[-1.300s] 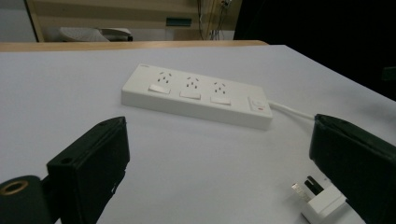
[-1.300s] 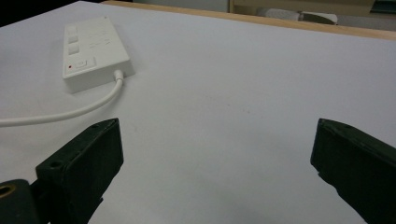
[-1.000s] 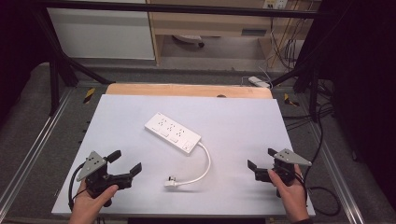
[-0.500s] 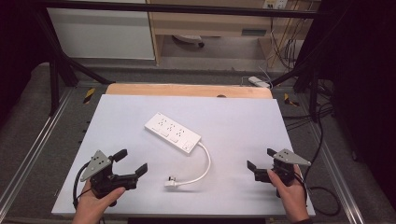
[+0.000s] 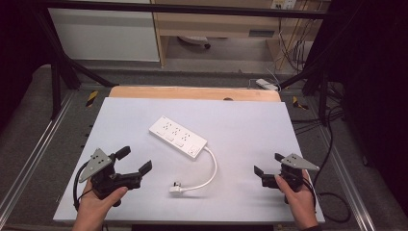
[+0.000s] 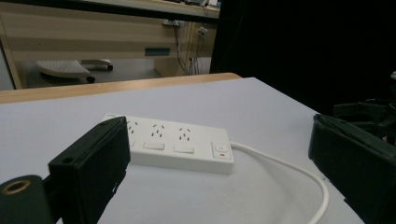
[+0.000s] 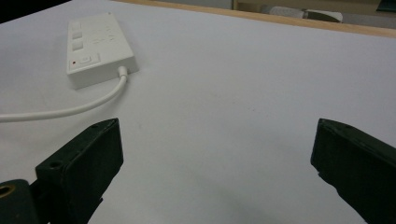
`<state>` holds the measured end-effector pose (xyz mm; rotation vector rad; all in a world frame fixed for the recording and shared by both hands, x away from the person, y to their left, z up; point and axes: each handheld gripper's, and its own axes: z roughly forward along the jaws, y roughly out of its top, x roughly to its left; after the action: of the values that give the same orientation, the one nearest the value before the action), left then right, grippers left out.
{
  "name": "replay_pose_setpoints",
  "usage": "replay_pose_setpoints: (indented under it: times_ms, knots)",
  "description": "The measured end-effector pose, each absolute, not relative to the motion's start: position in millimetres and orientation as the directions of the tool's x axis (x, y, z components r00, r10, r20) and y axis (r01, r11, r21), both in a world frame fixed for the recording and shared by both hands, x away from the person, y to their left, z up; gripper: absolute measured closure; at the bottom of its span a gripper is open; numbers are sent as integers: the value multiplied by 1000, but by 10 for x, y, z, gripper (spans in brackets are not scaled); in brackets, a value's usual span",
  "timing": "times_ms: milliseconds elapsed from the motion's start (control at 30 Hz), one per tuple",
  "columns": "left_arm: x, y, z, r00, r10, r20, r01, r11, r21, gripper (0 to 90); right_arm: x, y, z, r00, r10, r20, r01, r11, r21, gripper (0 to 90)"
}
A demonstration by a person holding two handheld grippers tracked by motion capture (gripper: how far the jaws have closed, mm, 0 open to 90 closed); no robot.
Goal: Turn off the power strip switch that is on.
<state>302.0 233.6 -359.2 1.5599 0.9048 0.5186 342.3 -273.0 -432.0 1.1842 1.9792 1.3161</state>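
A white power strip lies slantwise in the middle of the white table top. Its white cable curls toward me and ends in a plug lying flat. My left gripper is held near the front left, open, and points at the strip and plug. In the left gripper view the strip and cable lie just past the wide-apart jaws of the left gripper. My right gripper is open at the front right, empty, right of the cable. In the right gripper view its jaws frame bare table, with the strip at the far left.
A wooden strip edges the table's far side. Metal frame rails run along both sides. On the floor beyond lie another power strip and tangled cables. A black cable trails off the front right corner.
My left gripper has moved a little forward and to the right, toward the plug and the strip. The right gripper and the power strip have stayed where they were.
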Motion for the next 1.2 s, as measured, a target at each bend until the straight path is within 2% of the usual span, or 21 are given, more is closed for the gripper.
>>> replay_pose_setpoints:
  times_ms: [300,700,867,900,967,1033,1067,1100,1200]
  knots:
    - [3126,2259,-3441,597,789,-147,243,-3,970,101,3421,-2729,-4319,-512,856,69,395,164,904,28]
    - [3267,2212,-3272,594,791,-150,237,6,972,211,3419,-2725,-4318,-514,855,65,394,168,904,28]
    - [3323,2196,-3244,587,797,-141,238,-3,971,290,3419,-2724,-4317,-515,855,64,393,169,904,28]
    - [3333,2195,-3243,585,799,-138,238,-6,971,338,3418,-2722,-4317,-514,855,66,395,168,903,28]
    - [3356,2194,-3242,580,804,-135,240,-10,971,359,3418,-2721,-4317,-515,855,65,394,168,903,28]
    - [3380,2196,-3245,579,803,-138,245,-10,969,430,3417,-2721,-4316,-515,855,65,394,169,903,28]
    - [3393,2198,-3246,578,805,-138,247,-11,969,430,3417,-2721,-4316,-515,855,65,394,169,903,28]
    - [3410,2199,-3249,575,807,-138,250,-13,968,475,3418,-2721,-4316,-515,855,65,394,169,903,28]
    - [3447,2200,-3250,572,809,-133,254,-21,967,530,3418,-2721,-4316,-515,855,65,394,169,903,28]
